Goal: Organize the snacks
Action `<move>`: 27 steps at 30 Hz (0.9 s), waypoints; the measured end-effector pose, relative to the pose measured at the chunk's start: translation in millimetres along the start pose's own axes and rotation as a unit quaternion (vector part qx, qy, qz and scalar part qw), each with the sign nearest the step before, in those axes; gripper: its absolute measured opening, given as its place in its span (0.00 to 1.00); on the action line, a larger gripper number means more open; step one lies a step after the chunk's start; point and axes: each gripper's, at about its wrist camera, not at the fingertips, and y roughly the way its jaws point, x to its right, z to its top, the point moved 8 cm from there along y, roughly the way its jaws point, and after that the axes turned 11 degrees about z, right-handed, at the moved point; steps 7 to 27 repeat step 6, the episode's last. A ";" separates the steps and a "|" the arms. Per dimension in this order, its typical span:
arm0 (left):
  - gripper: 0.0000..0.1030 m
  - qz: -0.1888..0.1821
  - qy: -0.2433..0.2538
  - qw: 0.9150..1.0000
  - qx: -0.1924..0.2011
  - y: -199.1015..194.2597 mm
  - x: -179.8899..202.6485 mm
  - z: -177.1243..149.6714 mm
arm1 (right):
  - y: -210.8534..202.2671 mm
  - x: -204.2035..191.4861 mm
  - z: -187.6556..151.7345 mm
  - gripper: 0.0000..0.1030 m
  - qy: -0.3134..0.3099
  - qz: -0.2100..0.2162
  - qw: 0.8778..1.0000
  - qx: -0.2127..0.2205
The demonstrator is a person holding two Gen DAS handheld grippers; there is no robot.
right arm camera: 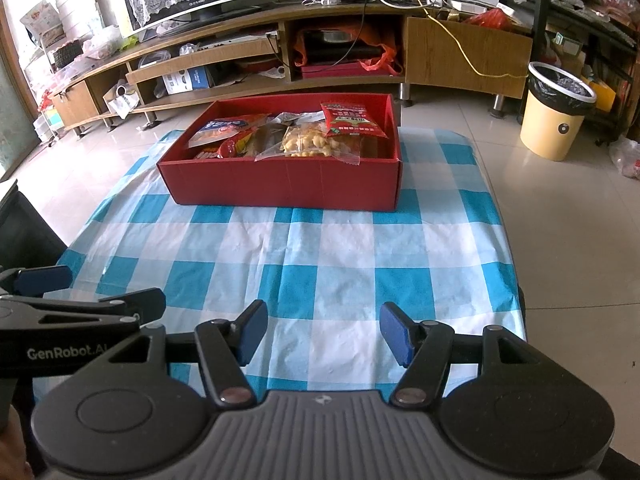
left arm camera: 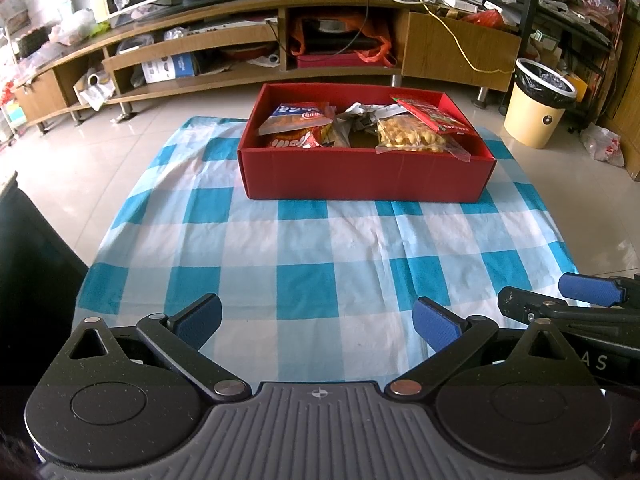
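Left tongs (left arm camera: 316, 326) are hovering wide open over the near edge of the checked worktop (left arm camera: 304, 248), gripping nothing. Right tongs (right arm camera: 324, 330) are sitting just beside them at 3 o'clock, also spread and empty. Red box (left arm camera: 360, 176) is resting at 12 o'clock on the far half of the cloth. Inside it, an orange snack bag (left arm camera: 298, 128) is lying at left, a clear bag of yellow puffs (left arm camera: 412, 136) at right, a red packet (left arm camera: 434, 114) leaning over it.
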 end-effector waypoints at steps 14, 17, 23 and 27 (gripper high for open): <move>1.00 -0.002 0.000 1.000 0.003 -0.9 0.5 1.3 | -0.3 -0.7 0.5 0.56 -0.002 0.002 1.000 0.001; 1.00 -0.002 0.000 1.000 0.003 -0.9 0.5 1.3 | -0.3 -0.7 0.5 0.56 -0.002 0.002 1.000 0.001; 1.00 -0.002 0.000 1.000 0.003 -0.9 0.5 1.3 | -0.3 -0.7 0.5 0.56 -0.002 0.002 1.000 0.001; 1.00 -0.002 0.000 1.000 0.003 -0.9 0.5 1.3 | -0.3 -0.7 0.5 0.56 -0.002 0.002 1.000 0.001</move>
